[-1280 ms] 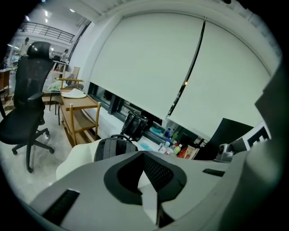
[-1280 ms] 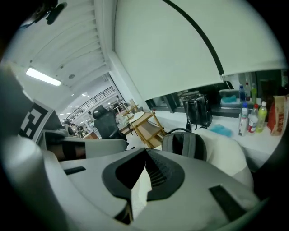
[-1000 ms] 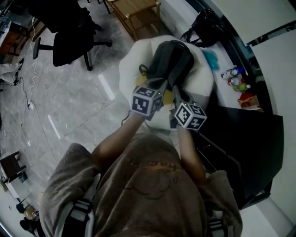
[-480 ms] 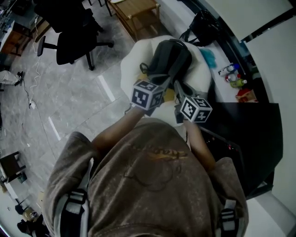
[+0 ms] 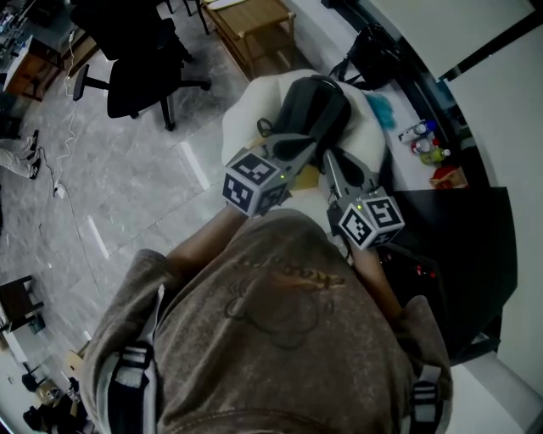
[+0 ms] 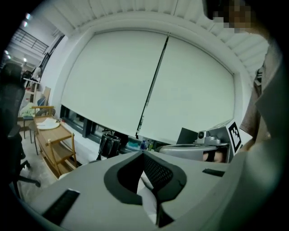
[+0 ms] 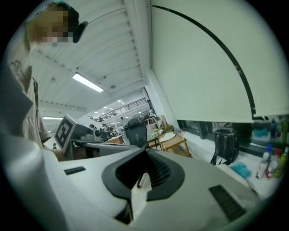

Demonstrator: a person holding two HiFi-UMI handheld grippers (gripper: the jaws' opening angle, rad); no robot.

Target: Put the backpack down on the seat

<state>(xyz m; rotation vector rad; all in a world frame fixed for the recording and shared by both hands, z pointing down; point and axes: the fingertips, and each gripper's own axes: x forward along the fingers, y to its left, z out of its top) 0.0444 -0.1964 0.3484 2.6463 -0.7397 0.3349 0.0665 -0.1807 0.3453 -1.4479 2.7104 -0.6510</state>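
Note:
The dark grey backpack [image 5: 312, 106] lies on the white beanbag seat [image 5: 242, 114] in the head view. My left gripper [image 5: 291, 155] is at the backpack's near end with its tips by a grey strap. My right gripper [image 5: 333, 166] is beside it, a little nearer to me. In the left gripper view my left gripper [image 6: 143, 153] is shut with its tips together, aimed up at the window blind. My right gripper [image 7: 145, 151] is shut too in its own view. No strap shows between either pair of jaws there.
A wooden trolley [image 5: 250, 21] stands behind the seat and a black office chair [image 5: 136, 59] to its left. On the right ledge are a black bag [image 5: 377, 51], a blue cloth [image 5: 383, 108] and some bottles [image 5: 427, 140]. A black desk [image 5: 458, 246] is close on my right.
Both grippers have drawn back toward me, the left one to the left, the right one down and to the right. The backpack stays on the seat.

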